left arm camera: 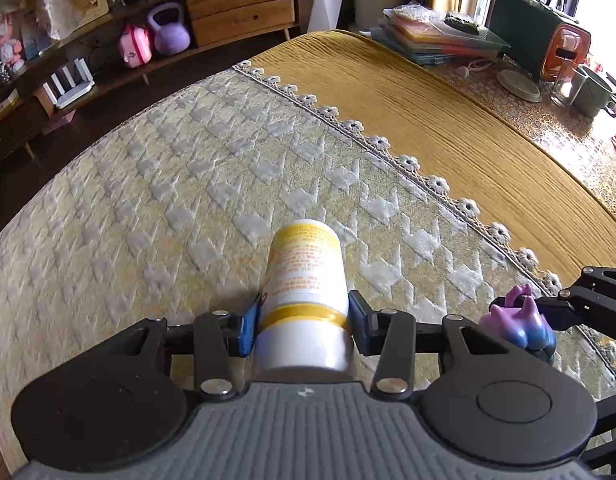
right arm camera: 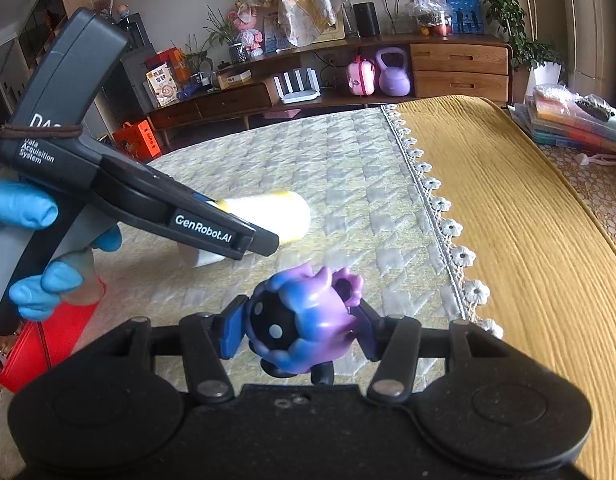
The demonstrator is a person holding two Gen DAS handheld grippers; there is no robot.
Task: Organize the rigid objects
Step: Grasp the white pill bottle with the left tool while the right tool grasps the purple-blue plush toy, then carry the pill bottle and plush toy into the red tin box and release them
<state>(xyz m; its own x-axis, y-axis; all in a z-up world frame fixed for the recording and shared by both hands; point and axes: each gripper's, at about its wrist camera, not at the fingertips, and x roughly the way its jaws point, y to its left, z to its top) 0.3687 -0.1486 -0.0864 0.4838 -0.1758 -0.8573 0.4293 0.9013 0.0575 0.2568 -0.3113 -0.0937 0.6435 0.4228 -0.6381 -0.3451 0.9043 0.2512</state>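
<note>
Readable text first: the left gripper (right arm camera: 243, 236) body says "GenRobot.AI" on its arm and "Data Acquisition System" up on the handle, both only legible from the right wrist view. The white bottle (left arm camera: 303, 300) has a yellow band and orange print on its label, but that's too small and blurry to read. The left tongs are closed snug on the bottle, blue pads (left arm camera: 249, 330) pressed on either side near the cap end, with the bottle pointing out over the pale patterned tablecloth (left arm camera: 167, 184). The right gripper (right arm camera: 297, 328) is clamped on a small purple-and-blue figurine (right arm camera: 308, 316) with a black, white-dotted face, held above the same cloth near its lace flower trim (right arm camera: 440, 204). The right view also shows a blue-gloved hand (right arm camera: 31, 216) on the left gripper's handle and a red box (right arm camera: 47, 344) below it, neither visible from the left wrist. The left view catches the mustard-yellow cloth (left arm camera: 448, 120) running to a stack of folders (left arm camera: 436, 40) and a green mug (left arm camera: 592, 94).
</note>
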